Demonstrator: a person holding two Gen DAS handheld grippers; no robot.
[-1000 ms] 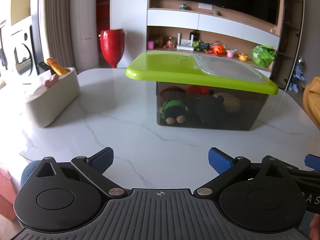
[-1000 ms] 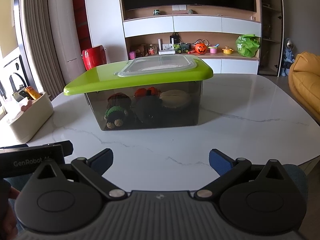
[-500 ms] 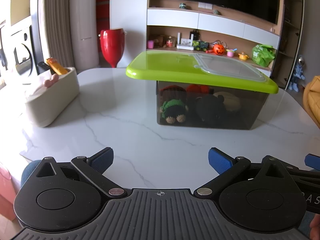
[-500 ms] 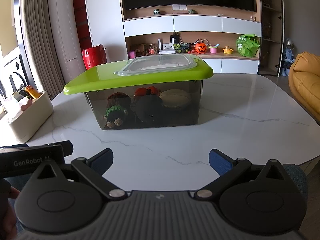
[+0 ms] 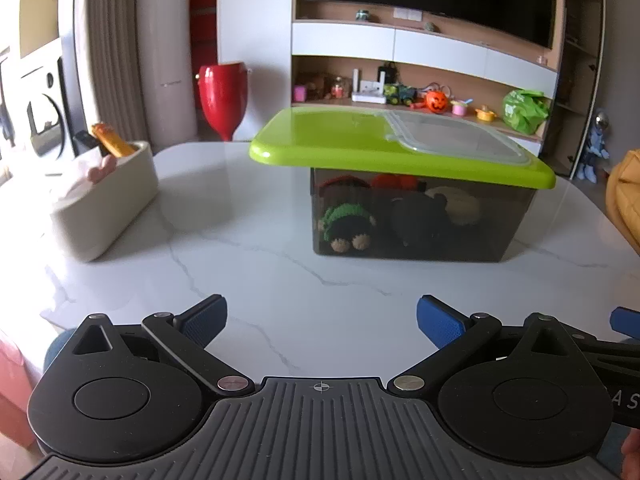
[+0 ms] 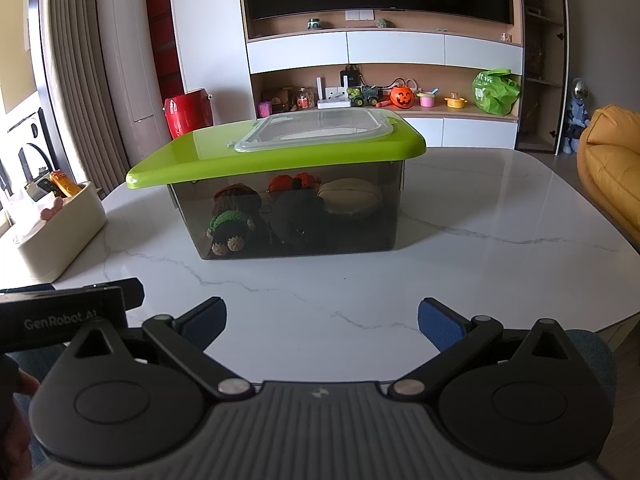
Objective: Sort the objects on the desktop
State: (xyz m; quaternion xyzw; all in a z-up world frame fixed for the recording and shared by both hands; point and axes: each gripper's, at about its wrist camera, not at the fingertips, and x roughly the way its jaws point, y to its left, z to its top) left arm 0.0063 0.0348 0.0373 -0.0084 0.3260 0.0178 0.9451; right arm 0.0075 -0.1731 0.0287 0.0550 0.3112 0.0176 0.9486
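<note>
A dark see-through storage box (image 5: 420, 220) (image 6: 296, 208) with a green lid (image 5: 340, 140) (image 6: 200, 160) stands closed on the white marble table (image 5: 260, 248) (image 6: 480, 248). Several knitted soft toys lie inside it, one green and black (image 5: 348, 224) (image 6: 230, 224). My left gripper (image 5: 322, 320) is open and empty, held low at the table's near edge, well short of the box. My right gripper (image 6: 320, 320) is open and empty, also at the near edge. The left gripper's body (image 6: 60, 312) shows at the left of the right wrist view.
A cream tissue box (image 5: 104, 200) (image 6: 52, 228) holding an orange item and a remote stands at the table's left. Beyond the table are a red vase (image 5: 222, 92), a TV shelf with toys, and a yellow seat (image 6: 612, 160) at the right.
</note>
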